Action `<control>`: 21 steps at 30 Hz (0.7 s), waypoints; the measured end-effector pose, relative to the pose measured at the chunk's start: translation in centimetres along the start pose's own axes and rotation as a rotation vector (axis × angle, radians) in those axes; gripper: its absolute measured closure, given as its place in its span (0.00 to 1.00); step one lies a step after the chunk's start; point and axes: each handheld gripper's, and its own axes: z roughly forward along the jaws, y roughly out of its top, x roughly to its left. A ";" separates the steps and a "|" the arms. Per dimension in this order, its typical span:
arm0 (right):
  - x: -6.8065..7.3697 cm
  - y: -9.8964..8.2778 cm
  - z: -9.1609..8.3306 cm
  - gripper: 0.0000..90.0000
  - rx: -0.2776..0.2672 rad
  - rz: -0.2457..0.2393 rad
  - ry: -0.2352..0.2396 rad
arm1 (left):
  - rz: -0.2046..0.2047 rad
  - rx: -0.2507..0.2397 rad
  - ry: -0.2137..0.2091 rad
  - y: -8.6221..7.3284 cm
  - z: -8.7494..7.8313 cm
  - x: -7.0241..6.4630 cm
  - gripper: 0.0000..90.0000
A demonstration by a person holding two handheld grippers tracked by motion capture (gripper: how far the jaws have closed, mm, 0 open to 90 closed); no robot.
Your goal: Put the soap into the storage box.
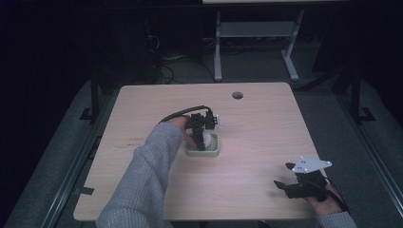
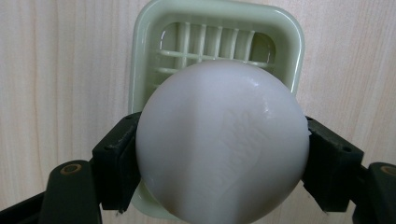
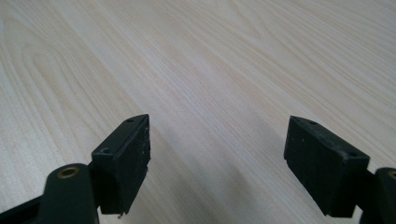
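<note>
A white oval soap bar [image 2: 222, 144] is clamped between the jaws of my left gripper [image 2: 219, 158], just above a pale green slatted soap dish [image 2: 140, 65]. In the high view the left gripper [image 1: 202, 137] points down over the dish [image 1: 203, 152] near the middle of the table, with the soap [image 1: 206, 139] between its jaws. My right gripper [image 1: 285, 176] rests near the table's front right corner, jaws wide apart. In the right gripper view the right gripper [image 3: 217, 156] holds nothing, with bare wood between its jaws.
The light wooden table [image 1: 266, 123] has a round cable hole [image 1: 237, 95] near its far edge. A grey sleeve [image 1: 142, 180] reaches in from the bottom left. Another desk's white legs [image 1: 217, 47] stand on the dark floor beyond.
</note>
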 end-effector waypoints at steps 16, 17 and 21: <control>0.0 0.0 0.0 0.25 -0.003 0.001 0.002 | -0.015 0.008 -0.017 0.0 0.4 0.3 0.26; 0.0 0.0 0.0 0.25 -0.002 0.001 0.001 | -0.017 0.007 -0.016 0.0 0.4 0.3 0.26; 0.0 0.0 -0.1 0.25 -0.004 0.000 0.000 | -0.017 0.009 -0.015 0.0 0.4 0.3 0.26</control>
